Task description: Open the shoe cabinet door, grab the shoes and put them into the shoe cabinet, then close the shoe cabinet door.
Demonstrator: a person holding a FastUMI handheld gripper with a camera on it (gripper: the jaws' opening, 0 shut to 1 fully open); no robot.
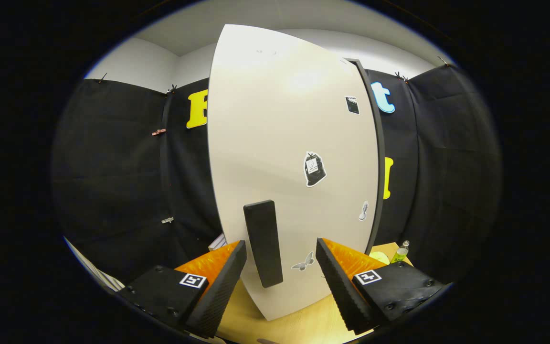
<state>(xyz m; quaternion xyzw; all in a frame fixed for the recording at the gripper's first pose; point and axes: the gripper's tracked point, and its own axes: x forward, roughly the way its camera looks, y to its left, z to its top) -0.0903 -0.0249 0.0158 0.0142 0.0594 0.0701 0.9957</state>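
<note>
Between spread tool point(280, 258) fingers: door handle point(263, 242).

Overhead light is glaring softly off the upper shoe cabinet door point(289, 143); fisheye is bowing its edges; surrounding booth cloth is staying dim, focus sharp.

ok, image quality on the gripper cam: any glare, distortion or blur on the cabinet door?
Gripper view: fisheye bows the shoe cabinet door into a barrel shape, its straight edges curving; soft glare patch high on the door, stickers below it still readable as shapes; the black handle is sharp, sitting between the fingers of the open gripper; the bottle beyond the door is small and soft.
</note>
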